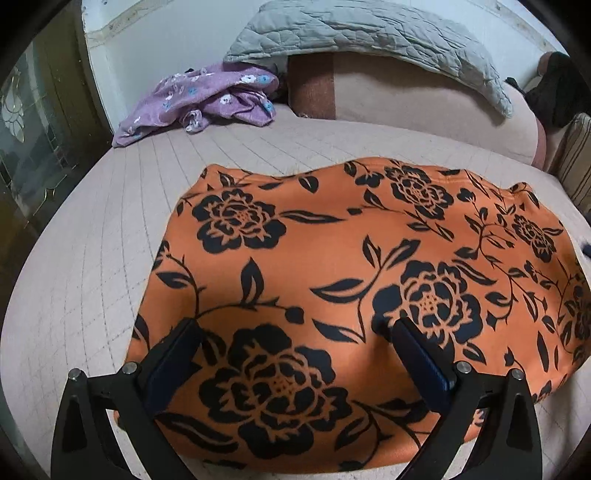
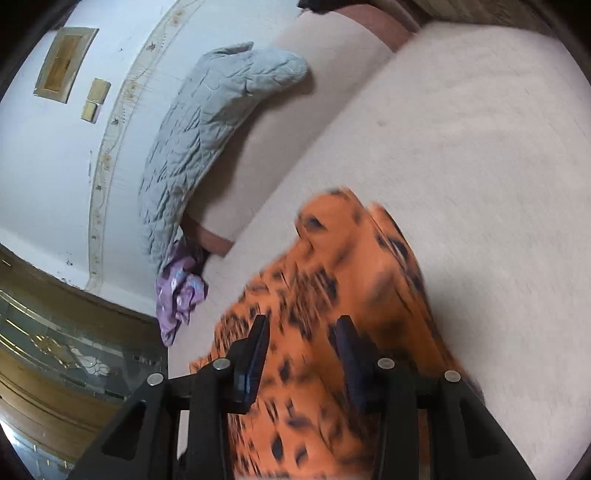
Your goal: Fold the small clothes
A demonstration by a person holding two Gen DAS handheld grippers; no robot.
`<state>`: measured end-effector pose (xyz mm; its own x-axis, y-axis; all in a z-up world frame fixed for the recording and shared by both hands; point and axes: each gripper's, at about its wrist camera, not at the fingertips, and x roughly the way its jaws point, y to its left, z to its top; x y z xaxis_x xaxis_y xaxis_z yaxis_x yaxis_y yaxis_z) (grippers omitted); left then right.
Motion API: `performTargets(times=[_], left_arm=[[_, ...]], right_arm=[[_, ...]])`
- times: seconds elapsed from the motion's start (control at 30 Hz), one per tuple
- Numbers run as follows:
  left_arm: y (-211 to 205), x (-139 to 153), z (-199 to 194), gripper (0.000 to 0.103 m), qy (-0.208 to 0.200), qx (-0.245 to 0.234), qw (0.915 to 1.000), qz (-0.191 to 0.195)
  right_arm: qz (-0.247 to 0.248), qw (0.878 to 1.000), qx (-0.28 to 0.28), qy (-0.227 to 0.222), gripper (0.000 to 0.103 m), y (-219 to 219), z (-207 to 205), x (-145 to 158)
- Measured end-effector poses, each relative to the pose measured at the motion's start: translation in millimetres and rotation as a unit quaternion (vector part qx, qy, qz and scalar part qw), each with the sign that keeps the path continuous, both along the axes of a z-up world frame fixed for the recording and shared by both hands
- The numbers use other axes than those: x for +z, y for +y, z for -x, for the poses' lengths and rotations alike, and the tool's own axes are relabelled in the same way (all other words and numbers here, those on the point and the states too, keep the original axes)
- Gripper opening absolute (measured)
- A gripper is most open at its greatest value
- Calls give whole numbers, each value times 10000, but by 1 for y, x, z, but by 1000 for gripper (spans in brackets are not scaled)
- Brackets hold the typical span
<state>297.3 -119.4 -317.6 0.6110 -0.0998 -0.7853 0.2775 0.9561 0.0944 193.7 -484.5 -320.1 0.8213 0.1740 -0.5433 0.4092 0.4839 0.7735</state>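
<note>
Orange floral garment (image 1: 332, 266) beneath left claw (image 1: 295, 328)

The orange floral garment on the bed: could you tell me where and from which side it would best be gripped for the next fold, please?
Probably the near hem of the orange floral garment, taken from the near side. It lies flat on the bed, that edge is closest, and the open left gripper already straddles it. The right gripper is also open.

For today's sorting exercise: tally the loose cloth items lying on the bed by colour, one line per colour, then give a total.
Orange with black flowers: 1, the orange garment
Purple with small flowers: 1, the purple garment
Grey quilted: 1, the grey quilt draped over the headboard end
Total: 3
</note>
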Motion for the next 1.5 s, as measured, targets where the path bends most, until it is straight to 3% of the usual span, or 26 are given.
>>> performTargets(times=[0.13, 0.23, 0.33, 0.37, 0.43, 0.6, 0.7, 0.83, 0.9, 1.0, 1.27, 1.5], left_arm=[[3, -9, -6, 103, 112, 26, 9999, -96], [2, -9, -7, 103, 83, 4, 9999, -135], [-3, -9, -6, 103, 25, -63, 9998, -188], [-4, -9, -5, 103, -7, -80, 9998, -205], [-5, -5, -5, 103, -105, -72, 9997, -191], [-1, 6, -2, 103, -364, 95, 9992, -128], [-3, -17, -11, 103, 149, 131, 9984, -522], [0, -11, -7, 103, 96, 55, 9992, -392], [2, -7, -2, 103, 41, 27, 9995, -301], [7, 4, 7, 103, -227, -30, 9995, -210], [21, 23, 17, 103, -510, -22, 9987, 76], [21, 24, 15, 103, -492, 51, 9987, 151]], right_arm=[[-106, 9999, 80, 69, 41, -14, -49, -10], [192, 9992, 16, 349, 41, -25, -79, -21], [158, 9960, -62, 880, 40, -40, -97, -55], [150, 9974, -133, 687, 39, -42, -94, -59], [227, 9971, -127, 719, 39, -40, -91, -53], [624, 9972, 138, 385, 41, -15, -71, -16], [573, 9971, 417, 271, 41, 8, -56, -2], [479, 9939, 674, 731, 41, 30, -46, -15], [363, 9872, 889, 1276, 45, 41, -41, -40], [593, 9879, 865, 1144, 45, 48, -24, -37], [333, 9943, 784, 644, 50, 61, 38, -18], [381, 9929, 926, 635, 50, 77, 33, -18]])
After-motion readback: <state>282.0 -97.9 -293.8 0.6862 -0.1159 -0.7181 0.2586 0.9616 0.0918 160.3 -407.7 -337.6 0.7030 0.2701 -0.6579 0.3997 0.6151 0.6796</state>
